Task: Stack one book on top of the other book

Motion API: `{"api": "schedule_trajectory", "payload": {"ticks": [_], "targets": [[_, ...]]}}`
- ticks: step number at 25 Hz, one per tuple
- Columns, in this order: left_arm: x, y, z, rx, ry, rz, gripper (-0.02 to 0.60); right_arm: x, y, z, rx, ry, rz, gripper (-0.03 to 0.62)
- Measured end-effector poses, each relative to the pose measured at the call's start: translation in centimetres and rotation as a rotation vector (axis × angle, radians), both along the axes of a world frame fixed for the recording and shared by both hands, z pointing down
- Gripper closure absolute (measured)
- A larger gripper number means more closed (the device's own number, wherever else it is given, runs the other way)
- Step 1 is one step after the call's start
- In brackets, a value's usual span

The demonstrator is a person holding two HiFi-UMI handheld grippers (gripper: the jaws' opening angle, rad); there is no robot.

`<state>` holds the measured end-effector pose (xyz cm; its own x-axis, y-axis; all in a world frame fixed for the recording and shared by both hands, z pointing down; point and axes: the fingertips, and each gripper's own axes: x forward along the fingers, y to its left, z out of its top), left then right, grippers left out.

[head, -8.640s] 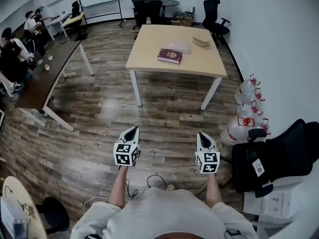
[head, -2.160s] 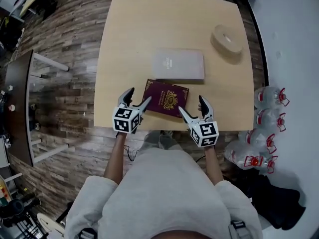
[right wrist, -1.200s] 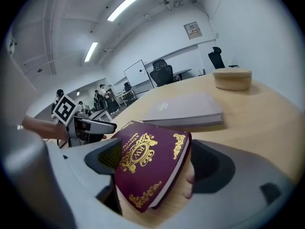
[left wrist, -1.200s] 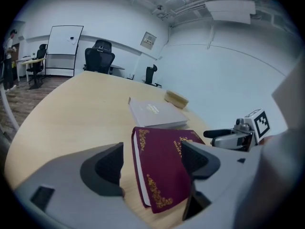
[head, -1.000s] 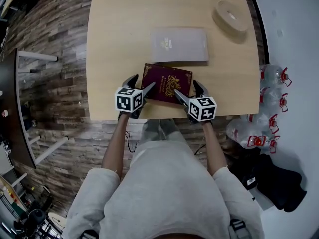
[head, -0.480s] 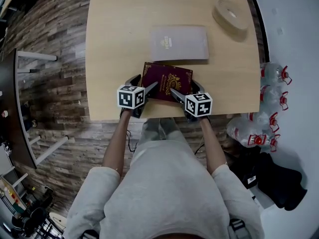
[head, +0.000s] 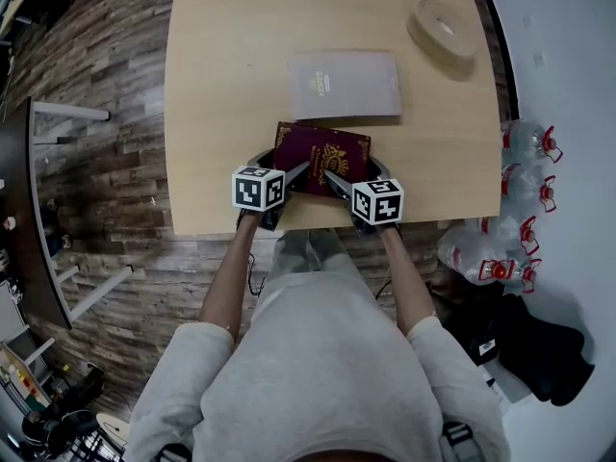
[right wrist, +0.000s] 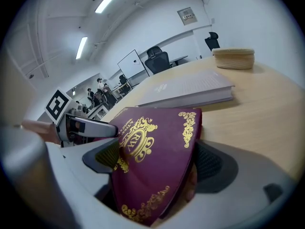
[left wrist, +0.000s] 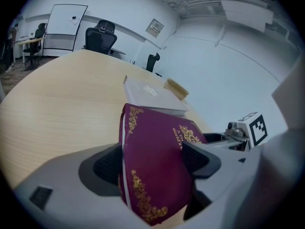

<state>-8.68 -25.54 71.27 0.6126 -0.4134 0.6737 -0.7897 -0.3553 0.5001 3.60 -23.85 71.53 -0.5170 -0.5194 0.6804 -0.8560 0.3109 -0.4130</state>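
A maroon book (head: pixel 322 150) with gold ornament lies flat near the front edge of the wooden table (head: pixel 221 85). A grey book (head: pixel 345 85) lies just beyond it. My left gripper (head: pixel 279 165) stands open around the maroon book's near left corner. My right gripper (head: pixel 353 168) stands open around its near right corner. In the left gripper view the maroon book (left wrist: pixel 152 166) fills the gap between the jaws, with the grey book (left wrist: pixel 152 94) behind. The right gripper view shows the same: maroon book (right wrist: pixel 152 142) between wide jaws, grey book (right wrist: pixel 190 89) beyond.
A round wooden box (head: pixel 443 27) sits at the table's far right. Several water bottles (head: pixel 515 210) stand on the floor to the right. A dark table (head: pixel 19 210) is at the far left. The table's front edge runs just under both grippers.
Both grippers have drawn inward and lower onto the maroon book's near corners. The books have not moved.
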Motion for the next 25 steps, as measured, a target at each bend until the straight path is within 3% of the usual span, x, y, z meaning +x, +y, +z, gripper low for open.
{"api": "schedule_trajectory", "payload": {"ticks": [25], "targets": [[0.5, -0.04, -0.95, 0.056, -0.047, -0.028, 0.187, 0.02, -0.16, -0.72, 0.031, 0.05, -0.006, 0.115]]}}
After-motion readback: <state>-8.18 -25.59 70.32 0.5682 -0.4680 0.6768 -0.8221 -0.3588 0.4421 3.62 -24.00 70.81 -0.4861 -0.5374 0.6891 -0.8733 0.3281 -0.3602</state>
